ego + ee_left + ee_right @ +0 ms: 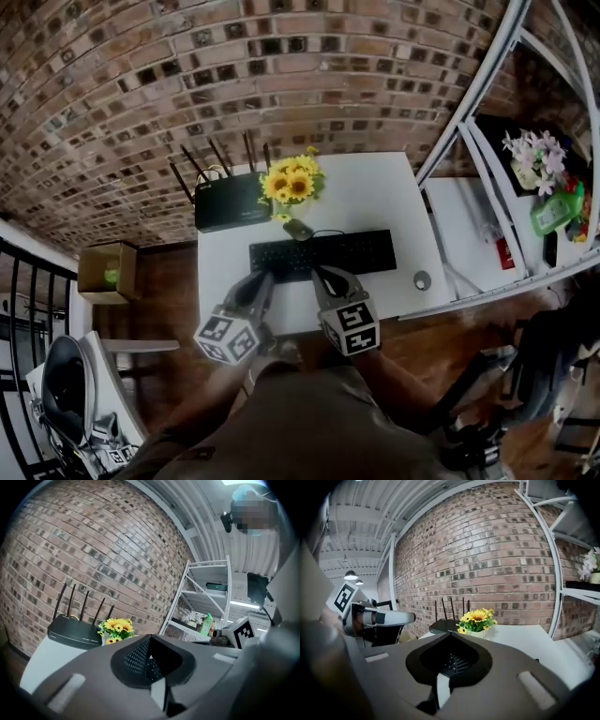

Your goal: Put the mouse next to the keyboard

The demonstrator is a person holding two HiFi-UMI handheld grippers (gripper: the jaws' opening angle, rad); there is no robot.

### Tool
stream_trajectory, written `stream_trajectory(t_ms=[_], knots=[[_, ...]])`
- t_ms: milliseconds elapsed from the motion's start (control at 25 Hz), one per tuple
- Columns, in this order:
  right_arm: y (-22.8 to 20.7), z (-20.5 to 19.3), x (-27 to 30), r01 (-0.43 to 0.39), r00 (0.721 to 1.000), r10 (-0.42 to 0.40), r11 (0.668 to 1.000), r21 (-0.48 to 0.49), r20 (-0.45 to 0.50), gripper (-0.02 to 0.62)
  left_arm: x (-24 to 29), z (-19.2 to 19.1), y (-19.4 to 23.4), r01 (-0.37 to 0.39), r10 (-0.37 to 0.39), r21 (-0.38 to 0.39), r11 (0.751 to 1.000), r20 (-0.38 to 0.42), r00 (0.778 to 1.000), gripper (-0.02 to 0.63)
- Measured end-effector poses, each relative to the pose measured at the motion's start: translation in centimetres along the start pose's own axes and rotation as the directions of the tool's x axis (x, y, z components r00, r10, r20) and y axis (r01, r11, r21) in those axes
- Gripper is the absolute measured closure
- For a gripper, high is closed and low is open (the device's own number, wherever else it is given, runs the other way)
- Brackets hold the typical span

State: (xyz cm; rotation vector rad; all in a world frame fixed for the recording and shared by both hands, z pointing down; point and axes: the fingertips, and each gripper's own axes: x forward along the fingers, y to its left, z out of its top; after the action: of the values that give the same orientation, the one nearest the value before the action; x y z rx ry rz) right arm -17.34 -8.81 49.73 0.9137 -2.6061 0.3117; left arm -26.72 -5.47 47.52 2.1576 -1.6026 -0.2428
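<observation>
Left gripper [262, 277] and right gripper [323, 274] are held side by side, tips at the near edge of the keyboard [323, 255]. Both sets of jaws are clenched tip to tip, with nothing gripped. The mouse [298, 229] lies on the surface [375, 187] at the keyboard's far edge, just beside the sunflowers [292, 180] and near the router [230, 204].

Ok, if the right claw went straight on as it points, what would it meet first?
Most likely the keyboard: the right claw points at its near edge, with the sunflowers farther behind; its height is unclear.
</observation>
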Motion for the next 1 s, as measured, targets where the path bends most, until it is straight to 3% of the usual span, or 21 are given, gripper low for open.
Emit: stream_trajectory(t_ms=[480, 1000], knots=[[-2.7, -0.2, 6.0, -0.021, 0.995, 0.02, 1.0, -0.008, -0.094, 0.581, 4.6, -0.2, 4.1, -0.026, 0.024, -0.029, 0.999, -0.047, 0.999, 0.604], [-5.0, -2.2, 12.2, -0.083, 0.97, 0.075, 0.996, -0.026, -0.232, 0.58, 8.1, -2.1, 7.7, -0.087, 0.079, -0.067, 0.994, -0.117, 0.99, 0.604]])
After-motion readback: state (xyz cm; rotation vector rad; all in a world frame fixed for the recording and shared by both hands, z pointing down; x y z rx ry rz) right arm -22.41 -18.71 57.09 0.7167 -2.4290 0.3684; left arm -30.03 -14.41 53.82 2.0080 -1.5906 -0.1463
